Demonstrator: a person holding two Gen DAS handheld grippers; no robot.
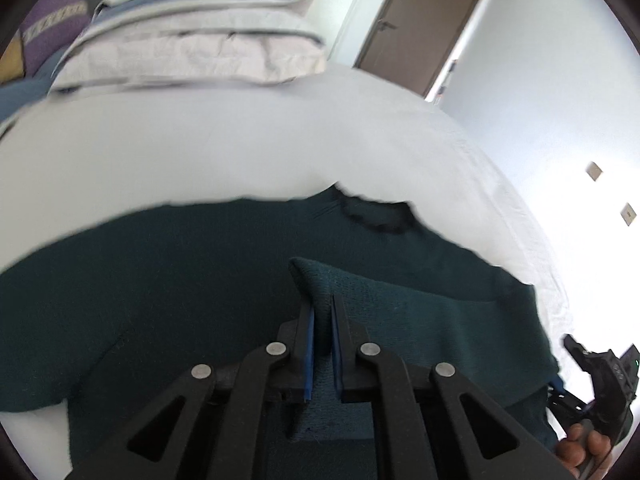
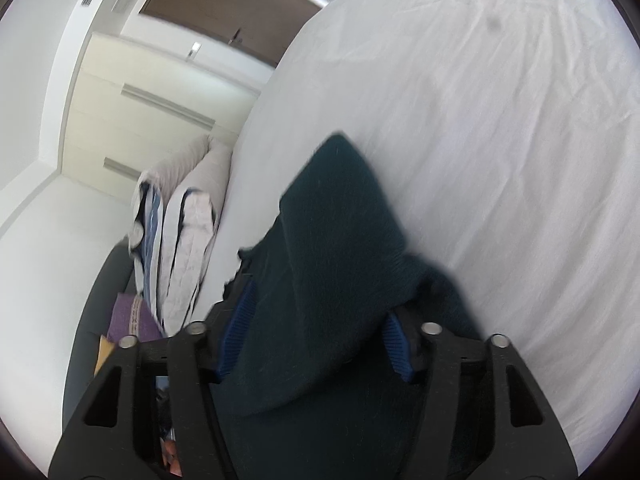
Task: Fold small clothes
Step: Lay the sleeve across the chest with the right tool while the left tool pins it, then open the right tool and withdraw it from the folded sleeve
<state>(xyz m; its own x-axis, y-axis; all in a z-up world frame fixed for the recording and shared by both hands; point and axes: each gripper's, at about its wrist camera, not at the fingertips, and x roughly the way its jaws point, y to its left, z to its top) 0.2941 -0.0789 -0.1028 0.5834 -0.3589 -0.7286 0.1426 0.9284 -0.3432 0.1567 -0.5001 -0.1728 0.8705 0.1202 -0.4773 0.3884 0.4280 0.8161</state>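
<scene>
the left gripper [image 1: 322,308] comes first in our sights, and its jaws are pressed nearly together, blue pads [image 1: 307,350] pinching a raised fold of the dark green knit garment [image 1: 168,292], the cloth standing up in a ridge between them. we see the rest of that garment spread flat across the white bed sheet [image 1: 200,152], its scalloped neckline toward the far side of the bed, and a folded-over flap running off to the right of the jaws. over on the right edge of the left wrist view we catch the right gripper [image 1: 600,376] with a hand [image 1: 584,448] wrapped round its handle, right at the garment's edge. now the right wrist view: the right gripper's jaws stand about half spread, and a thick bunch of the same green knit fills the gap, draping over it and rising to a peak ahead; the blue ridged pads [image 2: 394,340] sit against the cloth on both sides, so we call that a hold. wrinkled sheet stretches beyond. stacked quilted pillows [image 1: 192,48] lie at the head of the bed, a purple cushion [image 1: 52,24] beside them, and a brown door [image 1: 424,24] stands in the far wall.
</scene>
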